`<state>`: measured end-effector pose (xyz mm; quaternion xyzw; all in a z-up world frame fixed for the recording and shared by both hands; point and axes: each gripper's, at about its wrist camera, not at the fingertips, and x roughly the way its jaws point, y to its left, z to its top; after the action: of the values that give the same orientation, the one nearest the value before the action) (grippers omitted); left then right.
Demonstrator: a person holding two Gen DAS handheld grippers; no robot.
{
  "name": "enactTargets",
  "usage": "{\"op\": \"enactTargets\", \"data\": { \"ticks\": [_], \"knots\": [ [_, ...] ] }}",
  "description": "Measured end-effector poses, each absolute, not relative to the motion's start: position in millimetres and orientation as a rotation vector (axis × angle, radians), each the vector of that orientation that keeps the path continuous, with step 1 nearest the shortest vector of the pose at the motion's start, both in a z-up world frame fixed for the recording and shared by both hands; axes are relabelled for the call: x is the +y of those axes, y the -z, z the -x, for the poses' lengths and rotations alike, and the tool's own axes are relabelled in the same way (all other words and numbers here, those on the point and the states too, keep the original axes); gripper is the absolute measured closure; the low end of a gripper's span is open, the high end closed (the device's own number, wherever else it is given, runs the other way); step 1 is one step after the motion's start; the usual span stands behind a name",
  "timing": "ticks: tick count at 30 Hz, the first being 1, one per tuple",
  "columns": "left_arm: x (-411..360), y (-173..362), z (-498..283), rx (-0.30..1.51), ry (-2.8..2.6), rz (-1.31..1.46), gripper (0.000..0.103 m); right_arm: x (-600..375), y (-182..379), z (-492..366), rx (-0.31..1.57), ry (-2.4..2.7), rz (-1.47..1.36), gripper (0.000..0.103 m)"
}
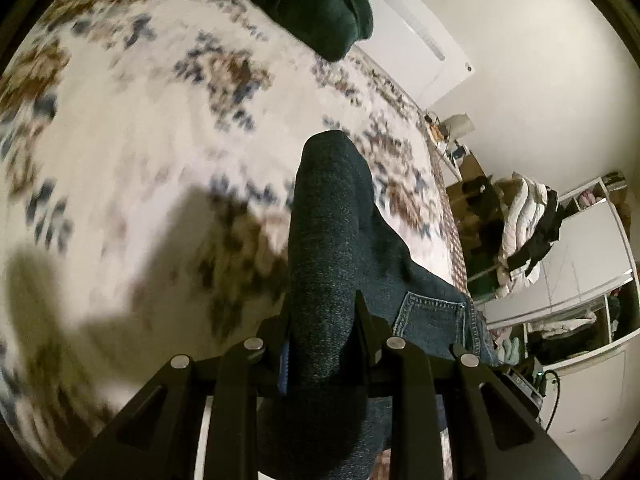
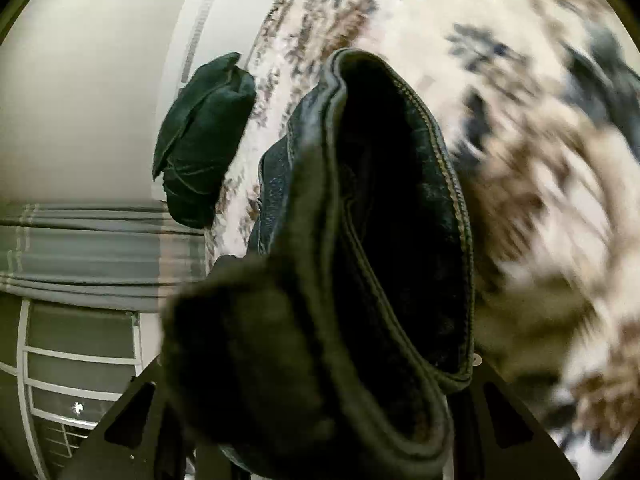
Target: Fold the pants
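The jeans [image 1: 332, 248] hang bunched above the floral bed [image 1: 132, 152], one end pinched in each gripper, presumably to lift and square them for folding. The left gripper [image 1: 320, 320] clamps a denim fold; the right gripper [image 2: 320, 380] grips a seamed opening. Their length runs away from both cameras, towards the green pillow [image 1: 304, 4].

Bedspread [image 1: 140, 140] lies open; only a green cushion [image 1: 304, 4] intrudes.
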<state>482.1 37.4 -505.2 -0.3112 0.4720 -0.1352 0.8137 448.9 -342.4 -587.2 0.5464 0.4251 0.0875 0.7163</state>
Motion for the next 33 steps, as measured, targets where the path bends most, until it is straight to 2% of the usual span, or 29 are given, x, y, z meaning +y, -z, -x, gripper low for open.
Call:
{"op": "enactTargets", "data": {
  "ticks": [9,15,17,19,21,24,28,29,30,32,33],
  "knots": [
    [31.8,528.0,-581.3,1.005,0.27,0.616,0.082,-339.8,594.7,-567.9,0.93,-0.212,-1.183,0.069],
    [27.7,598.6,-617.7,1.138,0.211,0.616,0.081,-348.2,655.5,-601.6,0.992,-0.178,-1.17,0.069],
    [28.1,613.6,-618.5,1.155,0.198,0.603,0.077,-352.3,679.7,-612.8,1.025,-0.162,-1.18,0.066],
    [26.6,618.6,-615.7,1.164,0.192,0.563,0.071,-359.5,693.2,-609.5,1.038,-0.165,-1.204,0.054],
    [27.3,617.4,-611.6,1.177,0.184,0.549,0.066,-368.0,692.0,-600.7,1.05,-0.152,-1.201,0.05],
    [24.9,606.7,-603.7,1.2,0.151,0.504,0.064,-381.1,683.2,-590.0,1.081,-0.106,-1.177,0.037],
    [12.8,585.9,-592.6,1.234,0.089,0.362,0.061,-386.7,652.8,-573.0,1.128,0.01,-0.985,0.016],
    [8.1,578.7,-590.3,1.233,0.071,0.313,0.055,-384.3,640.5,-569.6,1.147,0.058,-0.889,0.015],
    [2.6,572.4,-587.2,1.228,0.058,0.265,0.04,-383.7,631.1,-565.6,1.15,0.076,-0.829,0.014],
    [-10.6,555.0,-574.2,1.209,0.04,0.166,0.022,-373.5,608.1,-561.8,1.156,0.116,-0.679,0.007],
    [-13.9,548.7,-569.4,1.202,0.038,0.142,0.018,-366.8,595.6,-559.4,1.158,0.137,-0.605,0.003]
  ]
}}
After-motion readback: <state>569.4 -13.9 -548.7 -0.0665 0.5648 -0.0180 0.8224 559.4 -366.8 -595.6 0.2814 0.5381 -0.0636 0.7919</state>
